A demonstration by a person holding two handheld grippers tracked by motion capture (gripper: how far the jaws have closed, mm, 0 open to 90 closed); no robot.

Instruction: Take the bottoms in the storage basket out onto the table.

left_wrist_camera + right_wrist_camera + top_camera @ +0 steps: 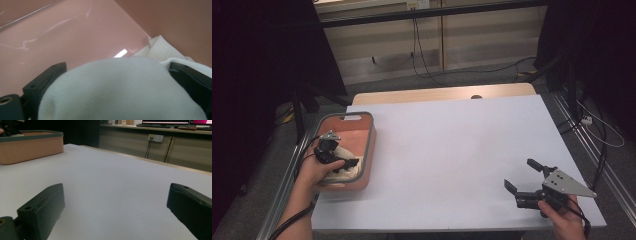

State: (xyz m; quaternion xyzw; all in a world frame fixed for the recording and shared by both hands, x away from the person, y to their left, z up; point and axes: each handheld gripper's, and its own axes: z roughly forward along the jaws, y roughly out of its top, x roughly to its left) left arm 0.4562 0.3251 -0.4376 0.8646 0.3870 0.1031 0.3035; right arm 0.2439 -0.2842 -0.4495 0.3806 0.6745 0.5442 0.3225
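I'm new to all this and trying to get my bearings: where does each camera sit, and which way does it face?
High view: above the person's side, looking forward and down on the table; both forearms enter.
Left gripper view: on the left gripper, inside the pink bin, white cloth between the jaws.
Right gripper view: on the right gripper, low, facing across the table.
Shared: the bin shows in all three.

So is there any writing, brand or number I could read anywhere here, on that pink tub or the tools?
None can be read.
Salmon-pink plastic tub with grey rim: no label shows.
White knitted cloth inside it: plain.
Grey three-cornered plate on the right-hand tool: blank.
Monitors on the far desk: lit, but too small and blurred to read.
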